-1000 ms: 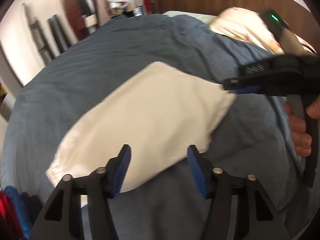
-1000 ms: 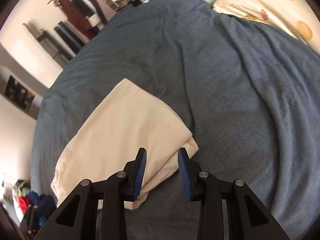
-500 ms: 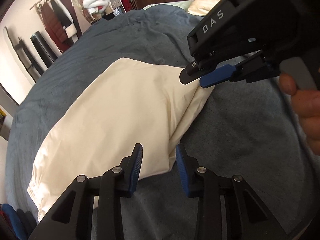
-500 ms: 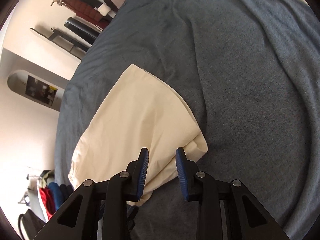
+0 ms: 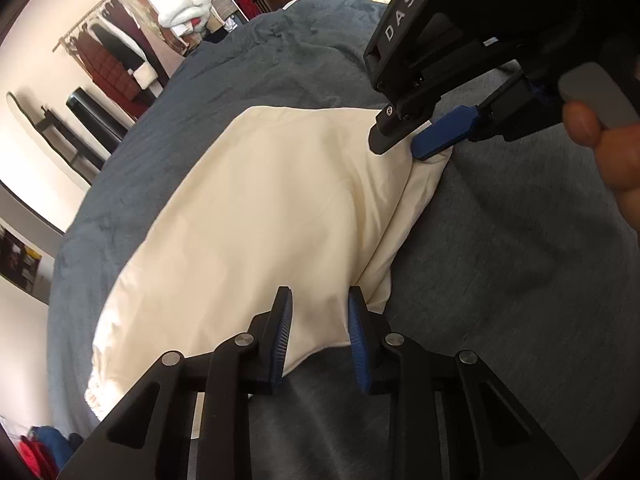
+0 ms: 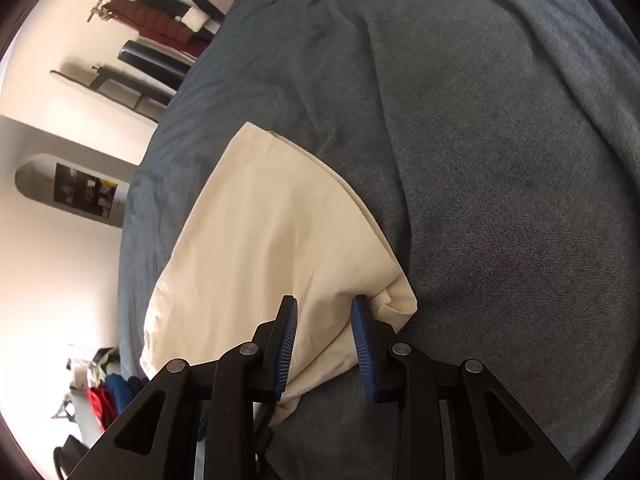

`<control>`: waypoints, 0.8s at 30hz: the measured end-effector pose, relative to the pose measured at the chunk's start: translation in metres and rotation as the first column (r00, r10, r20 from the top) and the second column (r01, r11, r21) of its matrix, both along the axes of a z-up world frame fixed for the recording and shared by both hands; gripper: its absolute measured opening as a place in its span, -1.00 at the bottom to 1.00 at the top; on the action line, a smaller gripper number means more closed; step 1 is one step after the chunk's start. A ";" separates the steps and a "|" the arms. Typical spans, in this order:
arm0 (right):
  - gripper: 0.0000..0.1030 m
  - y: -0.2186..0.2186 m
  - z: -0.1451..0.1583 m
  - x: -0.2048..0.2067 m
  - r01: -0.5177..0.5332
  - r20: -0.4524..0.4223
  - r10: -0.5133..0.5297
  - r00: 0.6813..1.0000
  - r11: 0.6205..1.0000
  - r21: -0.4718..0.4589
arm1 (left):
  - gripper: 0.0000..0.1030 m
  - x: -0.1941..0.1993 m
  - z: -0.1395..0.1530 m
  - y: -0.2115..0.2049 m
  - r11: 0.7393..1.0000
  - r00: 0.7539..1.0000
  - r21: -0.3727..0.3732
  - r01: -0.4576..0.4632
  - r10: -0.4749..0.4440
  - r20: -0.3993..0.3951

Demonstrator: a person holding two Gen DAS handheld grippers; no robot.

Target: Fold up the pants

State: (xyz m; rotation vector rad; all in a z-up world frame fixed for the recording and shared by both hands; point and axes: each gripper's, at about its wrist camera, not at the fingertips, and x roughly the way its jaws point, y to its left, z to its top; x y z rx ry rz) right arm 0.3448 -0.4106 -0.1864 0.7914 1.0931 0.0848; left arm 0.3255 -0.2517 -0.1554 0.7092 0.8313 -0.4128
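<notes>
Cream pants [image 5: 272,216] lie folded on the blue bed [image 5: 500,280]; left gripper [image 5: 318,326] and right gripper [image 6: 325,332] each pinch an edge, best lifted together, level and taut.

A home bedroom.
We see a bed under a blue-grey duvet [image 6: 460,140], with a loaded clothes rail [image 5: 132,52] along the far left wall.

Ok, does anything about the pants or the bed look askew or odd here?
Only the fold itself: the cream pants lie diagonally on the grey-blue duvet, and the corner by the right gripper is bunched, with an under layer poking out past the top one. No damage shows.
</notes>
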 end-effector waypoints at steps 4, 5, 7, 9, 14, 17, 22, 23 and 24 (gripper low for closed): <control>-0.42 -0.004 -0.006 0.002 0.028 -0.005 -0.028 1.000 0.999 0.021 | -0.54 -0.003 0.001 0.002 1.000 1.000 0.025 0.006 -0.006 0.001; -0.42 -0.005 -0.007 0.002 0.036 -0.007 -0.036 0.999 0.999 0.027 | -0.54 -0.004 0.001 0.002 0.999 1.000 0.037 0.008 -0.008 0.006; -0.42 -0.009 -0.011 0.000 0.055 -0.014 -0.055 0.998 0.997 0.052 | -0.54 -0.003 0.000 0.003 0.999 1.000 0.050 -0.001 0.001 0.002; -0.44 -0.011 -0.013 -0.001 0.069 -0.019 -0.068 0.998 0.995 0.069 | -0.52 0.000 0.001 0.005 0.999 1.000 0.041 -0.016 0.016 -0.016; -0.45 -0.013 -0.015 -0.003 0.091 -0.023 -0.090 0.996 0.992 0.086 | -0.45 0.006 0.000 0.003 0.999 0.997 0.021 -0.035 0.036 -0.061; -0.45 -0.018 -0.016 -0.006 0.101 -0.027 -0.099 0.995 0.990 0.101 | -0.38 0.007 -0.002 0.000 0.999 0.996 0.000 -0.034 0.034 -0.081; -0.45 -0.018 -0.015 -0.005 0.092 -0.024 -0.090 0.996 0.992 0.091 | -0.36 0.000 -0.012 -0.010 0.998 0.998 0.051 -0.025 0.028 -0.058; -0.45 -0.018 -0.014 -0.005 0.089 -0.023 -0.087 0.996 0.992 0.087 | -0.38 0.000 -0.014 -0.010 0.998 0.998 0.059 -0.031 0.035 -0.056; -0.45 -0.018 -0.014 -0.005 0.086 -0.023 -0.085 0.996 0.993 0.085 | -0.39 0.001 -0.014 -0.010 0.998 0.997 0.054 -0.040 0.043 -0.062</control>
